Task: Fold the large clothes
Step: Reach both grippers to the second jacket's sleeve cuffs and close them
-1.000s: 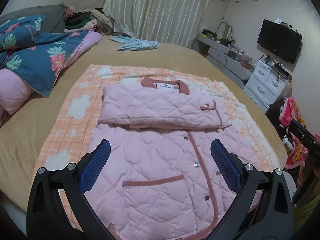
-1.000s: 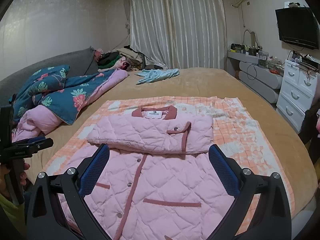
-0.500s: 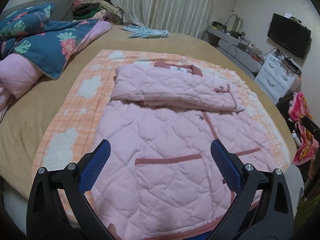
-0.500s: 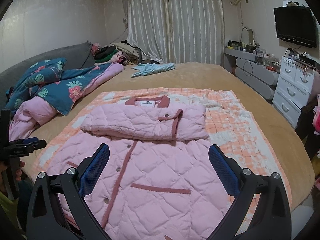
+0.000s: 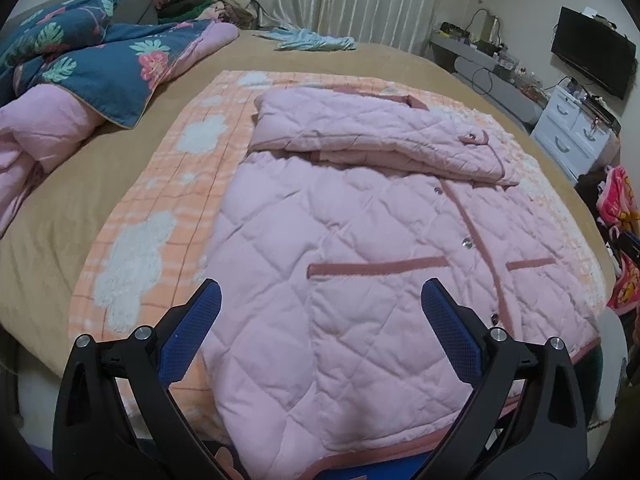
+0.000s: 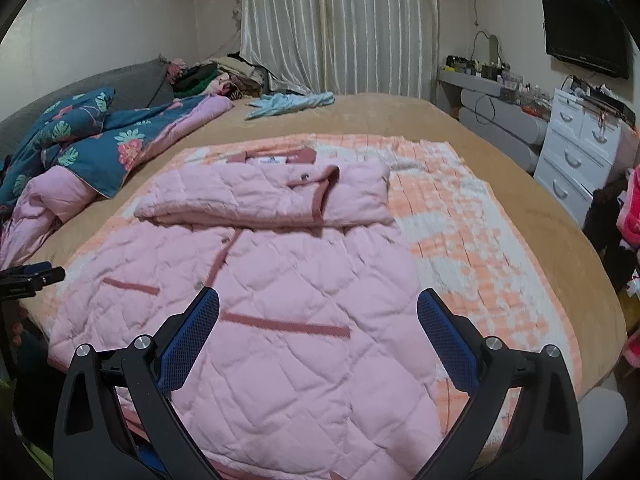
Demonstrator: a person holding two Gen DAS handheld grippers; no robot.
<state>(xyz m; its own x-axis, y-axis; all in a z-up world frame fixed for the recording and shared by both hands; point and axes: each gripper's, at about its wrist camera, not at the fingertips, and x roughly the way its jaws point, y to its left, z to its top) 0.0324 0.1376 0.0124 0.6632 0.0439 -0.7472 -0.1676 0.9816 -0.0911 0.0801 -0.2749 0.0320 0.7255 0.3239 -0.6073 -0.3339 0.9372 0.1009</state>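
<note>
A pink quilted jacket (image 5: pixel 360 248) with dark pink trim lies flat on an orange-and-white checked blanket (image 5: pixel 160 208) on the bed. Its sleeves are folded across the chest near the collar (image 6: pixel 264 196). My left gripper (image 5: pixel 320 320) is open and empty, low over the jacket's near left hem corner. My right gripper (image 6: pixel 318 332) is open and empty, low over the jacket's (image 6: pixel 280 300) near right part by a pocket trim. The left gripper's tip shows at the left edge of the right wrist view (image 6: pixel 32 276).
A blue floral quilt with pink lining (image 5: pixel 80 64) lies piled at the left. A light blue garment (image 5: pixel 312 40) lies at the bed's far end. A white drawer unit (image 6: pixel 580 148) and TV (image 6: pixel 584 36) stand right; clothes hang at the right bed edge (image 5: pixel 616 200).
Both grippers have moved down and forward toward the jacket's near hem; the jacket now fills more of each view. The jacket has not moved.
</note>
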